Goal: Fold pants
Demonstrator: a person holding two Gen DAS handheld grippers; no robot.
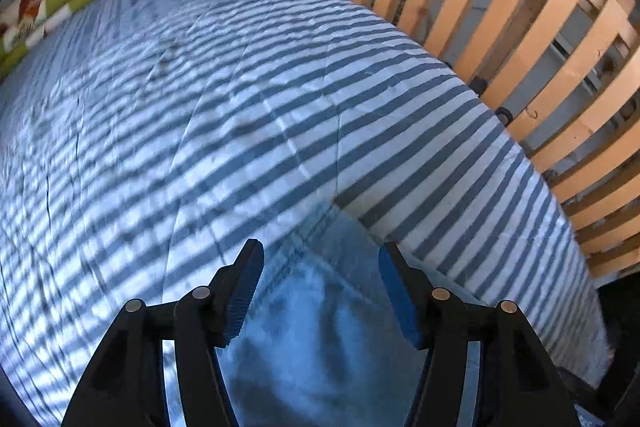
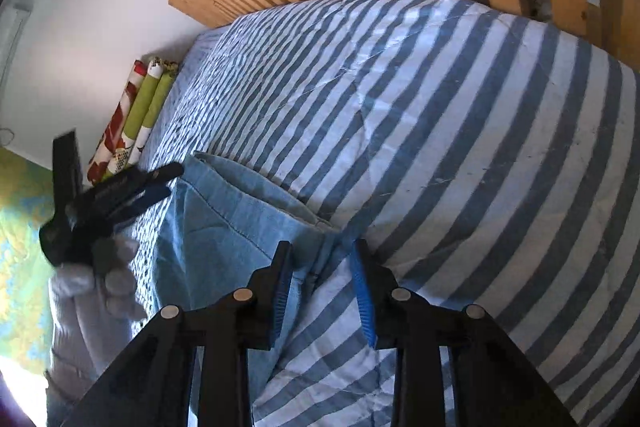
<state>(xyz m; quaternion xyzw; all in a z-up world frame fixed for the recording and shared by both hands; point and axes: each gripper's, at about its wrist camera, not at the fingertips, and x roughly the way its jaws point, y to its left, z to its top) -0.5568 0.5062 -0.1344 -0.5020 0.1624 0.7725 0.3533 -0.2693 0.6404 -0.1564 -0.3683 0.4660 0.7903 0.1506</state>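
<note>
The striped bedspread (image 2: 460, 155) fills most of both views, its near and right edges cut off by the round lens border; behind it stands a wooden slat fence (image 1: 500, 7), with what lies beyond the slats too dim to make out; rolls of patterned paper (image 2: 136, 115) lie along the far left edge by the wall. The jeans (image 2: 224, 219) lie on the bedspread in the near left part; they are light blue denim, folded over, with their long axis running from the near edge away toward the rolls; the near end is hidden under the right gripper's body, and in the left wrist view the cloth is blurred. The left gripper (image 1: 320, 267) hangs above the denim with its jaws well apart and nothing between them; a gloved hand (image 2: 104, 279) carries it. The right gripper (image 2: 324, 255) has its jaws narrowly apart right at the jeans' right edge; whether the pads (image 2: 362, 299) pinch cloth I cannot tell.
</note>
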